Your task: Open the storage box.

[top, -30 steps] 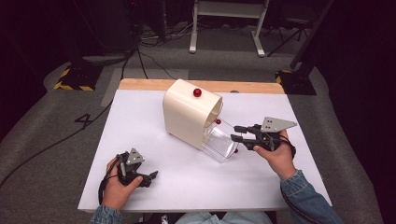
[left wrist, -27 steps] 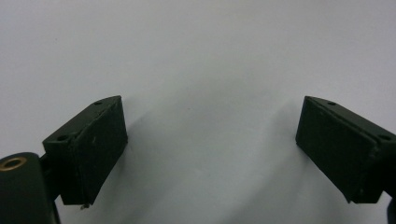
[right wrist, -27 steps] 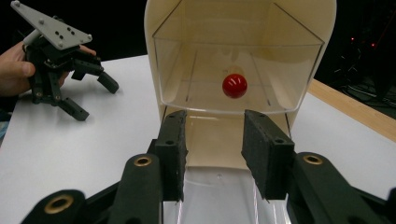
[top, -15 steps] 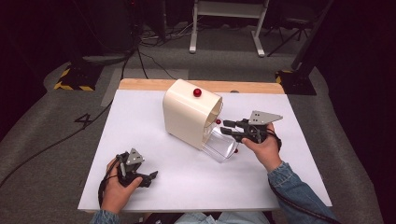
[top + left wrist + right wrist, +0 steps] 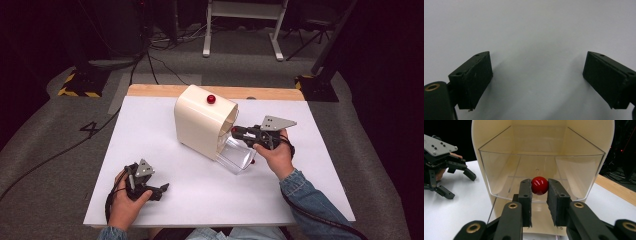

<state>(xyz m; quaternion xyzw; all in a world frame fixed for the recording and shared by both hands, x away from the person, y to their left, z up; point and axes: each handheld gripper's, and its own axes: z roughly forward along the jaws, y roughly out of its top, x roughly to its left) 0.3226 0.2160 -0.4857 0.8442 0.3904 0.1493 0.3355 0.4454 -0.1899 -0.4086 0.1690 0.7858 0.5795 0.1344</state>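
Now | cream housing [image 5: 202, 125] mid-table, clear drawer [image 5: 541, 167] pulled out toward right gripper [image 5: 539, 187], clamped on red knob [image 5: 539, 185] | left gripper [image 5: 536, 82] spread, apparently resting on bare white table [image 5: 165, 215].

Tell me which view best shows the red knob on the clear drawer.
The right gripper view: the red knob sits close up, clamped between the right tongs, with the clear drawer behind. In the high view the right tongs reach the drawer front, but the knob there is too small to make out. The left gripper view faces bare table.
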